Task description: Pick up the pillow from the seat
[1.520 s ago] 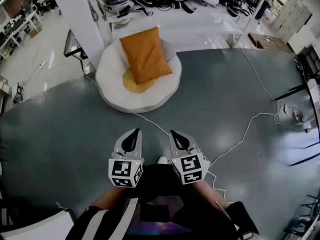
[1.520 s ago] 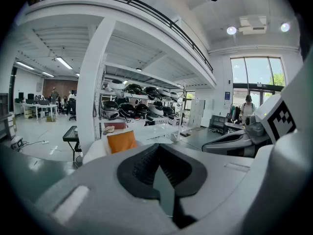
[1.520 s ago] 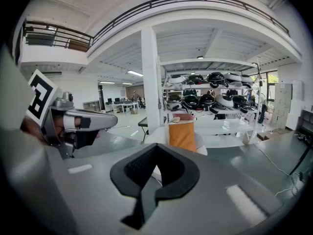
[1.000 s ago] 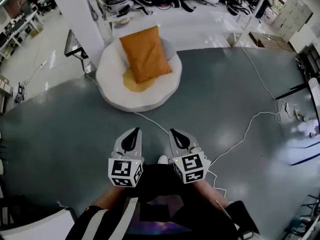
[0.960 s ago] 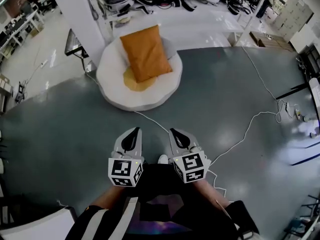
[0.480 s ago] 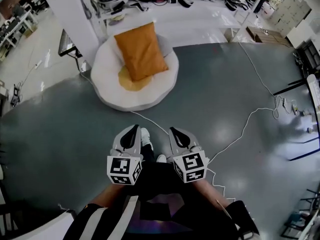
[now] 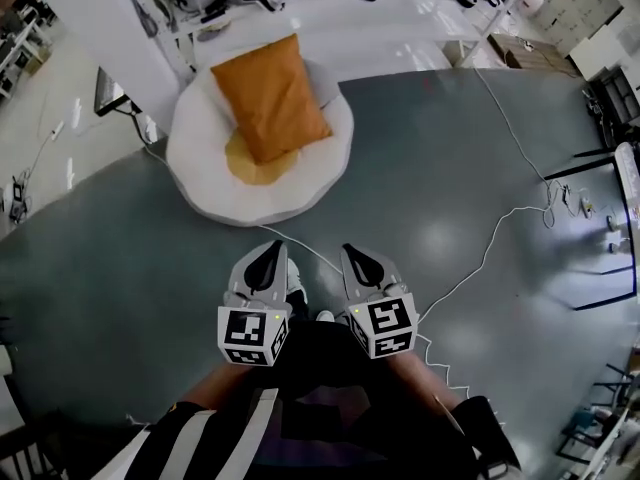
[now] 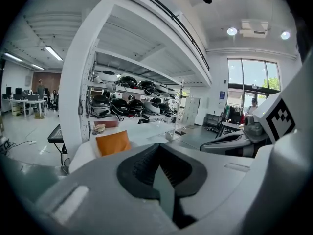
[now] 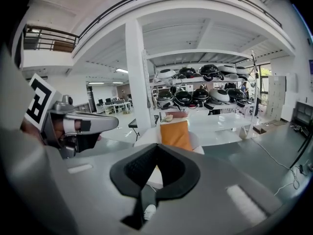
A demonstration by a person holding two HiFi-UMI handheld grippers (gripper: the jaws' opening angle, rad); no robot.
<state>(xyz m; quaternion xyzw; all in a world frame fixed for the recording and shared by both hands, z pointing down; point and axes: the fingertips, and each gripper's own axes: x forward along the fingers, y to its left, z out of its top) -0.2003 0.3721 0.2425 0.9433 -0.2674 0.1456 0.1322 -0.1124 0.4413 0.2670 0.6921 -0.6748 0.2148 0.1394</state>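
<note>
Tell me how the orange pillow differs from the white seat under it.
The pillow is orange and rectangular; the seat is white and round. The pillow is smaller and lies propped on the seat; the seat rests on the floor. Both look soft and padded.

A glossy grey-green floor (image 7: pixel 440 168) filled the room, a thin white cable (image 7: pixel 510 125) trailing across it towards two o'clock. At eleven o'clock stood a white square pillar (image 7: pixel 90 18), beside white metal shelves (image 9: pixel 205 102) of dark rounded gear. Tall windows (image 8: pixel 254 77) gave daylight.
</note>
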